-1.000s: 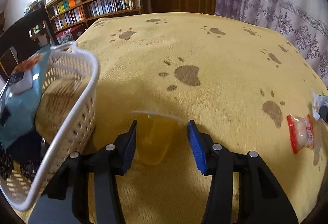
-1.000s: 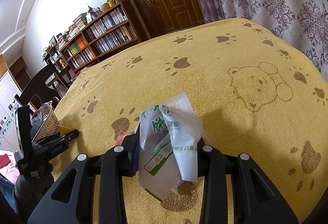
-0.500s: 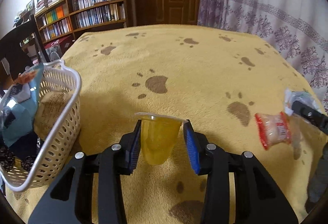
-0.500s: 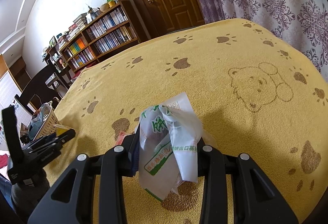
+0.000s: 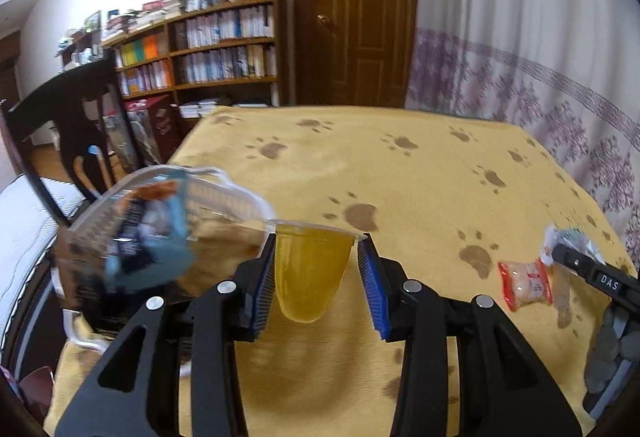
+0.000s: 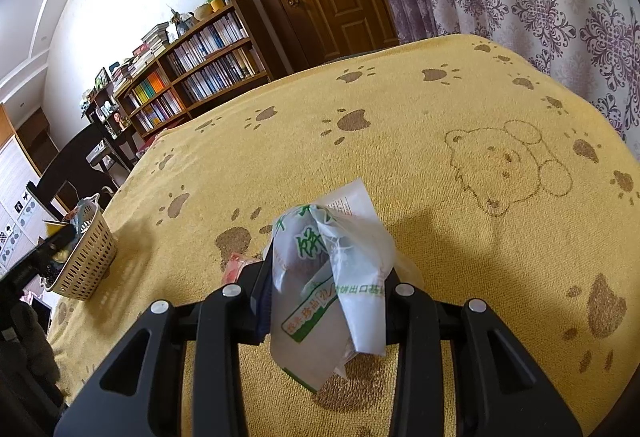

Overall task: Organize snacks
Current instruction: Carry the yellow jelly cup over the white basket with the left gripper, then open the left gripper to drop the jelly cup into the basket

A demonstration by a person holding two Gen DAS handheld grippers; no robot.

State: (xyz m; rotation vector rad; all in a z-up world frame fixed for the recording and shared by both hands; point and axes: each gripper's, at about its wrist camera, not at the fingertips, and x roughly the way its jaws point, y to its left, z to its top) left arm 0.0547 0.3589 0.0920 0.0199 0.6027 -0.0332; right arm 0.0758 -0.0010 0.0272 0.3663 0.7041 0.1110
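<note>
My left gripper is shut on a clear cup of yellow jelly, held off the cloth right beside the cream plastic basket. The basket is blurred and holds a blue snack bag. Seen from the right wrist, the basket stands at the table's left edge with the left gripper over its rim. My right gripper is shut on a white packet with green print, low over the cloth. A red-edged snack packet lies on the cloth beside it.
A yellow paw-print cloth covers the table. A dark chair stands beyond the basket at the left edge. A bookshelf, a wooden door and patterned curtains lie behind the table.
The left gripper shut on the jelly cup, lifted it and swung left to the basket. The right gripper and its packet stayed still.
</note>
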